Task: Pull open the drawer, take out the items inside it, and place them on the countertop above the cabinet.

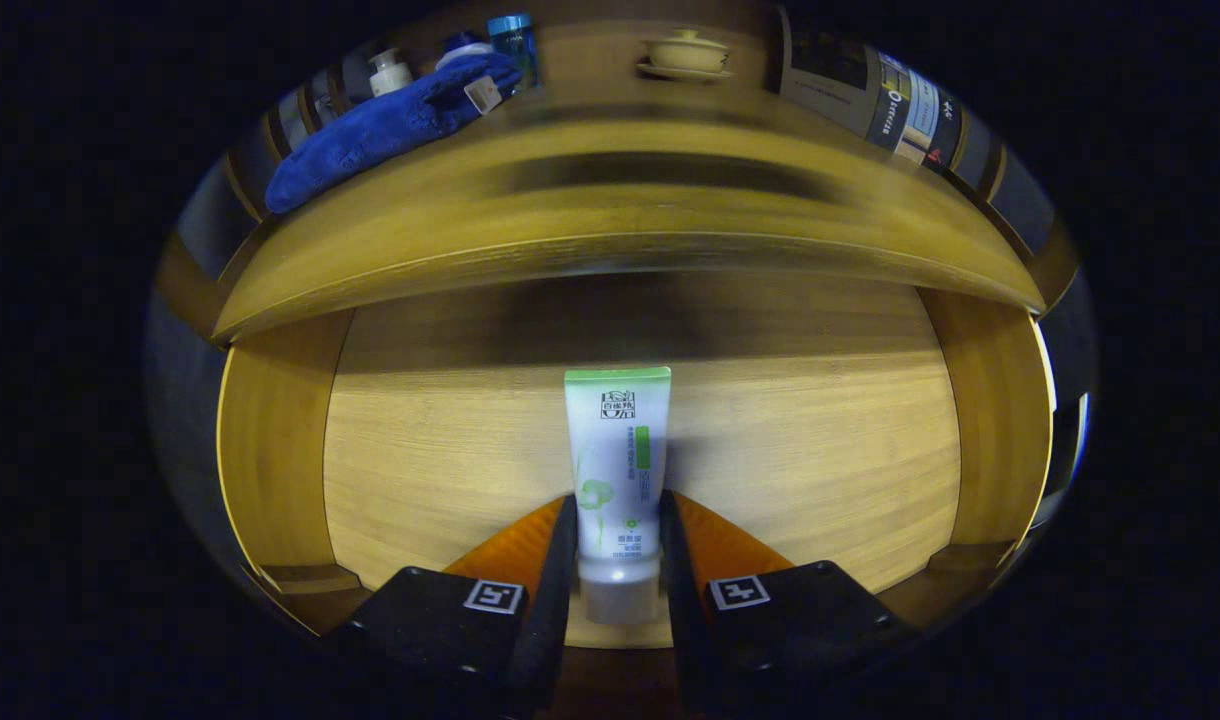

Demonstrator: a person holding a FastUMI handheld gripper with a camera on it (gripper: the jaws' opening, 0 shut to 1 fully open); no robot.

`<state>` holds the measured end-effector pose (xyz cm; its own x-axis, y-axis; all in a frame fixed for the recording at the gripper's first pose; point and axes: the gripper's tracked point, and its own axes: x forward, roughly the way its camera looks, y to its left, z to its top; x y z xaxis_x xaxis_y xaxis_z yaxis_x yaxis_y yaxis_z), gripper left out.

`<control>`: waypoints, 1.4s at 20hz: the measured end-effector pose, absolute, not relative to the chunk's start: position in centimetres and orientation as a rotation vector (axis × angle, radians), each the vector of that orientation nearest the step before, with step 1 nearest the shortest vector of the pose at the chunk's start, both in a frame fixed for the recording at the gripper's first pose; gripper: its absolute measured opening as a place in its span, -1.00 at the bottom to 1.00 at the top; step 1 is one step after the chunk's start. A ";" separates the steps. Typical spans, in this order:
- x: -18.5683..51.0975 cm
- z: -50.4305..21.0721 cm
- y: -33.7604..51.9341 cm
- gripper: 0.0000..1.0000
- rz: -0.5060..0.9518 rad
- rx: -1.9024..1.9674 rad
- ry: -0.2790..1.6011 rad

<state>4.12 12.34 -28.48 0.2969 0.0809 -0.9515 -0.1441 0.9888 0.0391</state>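
Gripper (618, 520) is down inside the open drawer (790, 450), its two fingers closed in tight against the sides of a white tube (616, 470) with green print, so it looks like both are pressing on it. That tube lies flat on the drawer's wooden floor, cap end between the fingers and the flat crimped end pointing away toward the back. Nothing else sits on the drawer floor near it.

Above the drawer is the counter (610, 200) (a bit motion-blurred here). On it, off to the left, there's a blue towel (390, 125) bunched up, with a small white bottle (390, 72) and a blue-capped bottle (513, 45) just behind it. Further right, well apart from those, sits a pale lidded cup on a saucer (686, 55).
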 end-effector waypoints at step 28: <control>10.1 -8.0 11.7 -0.07 0.212 0.031 0.910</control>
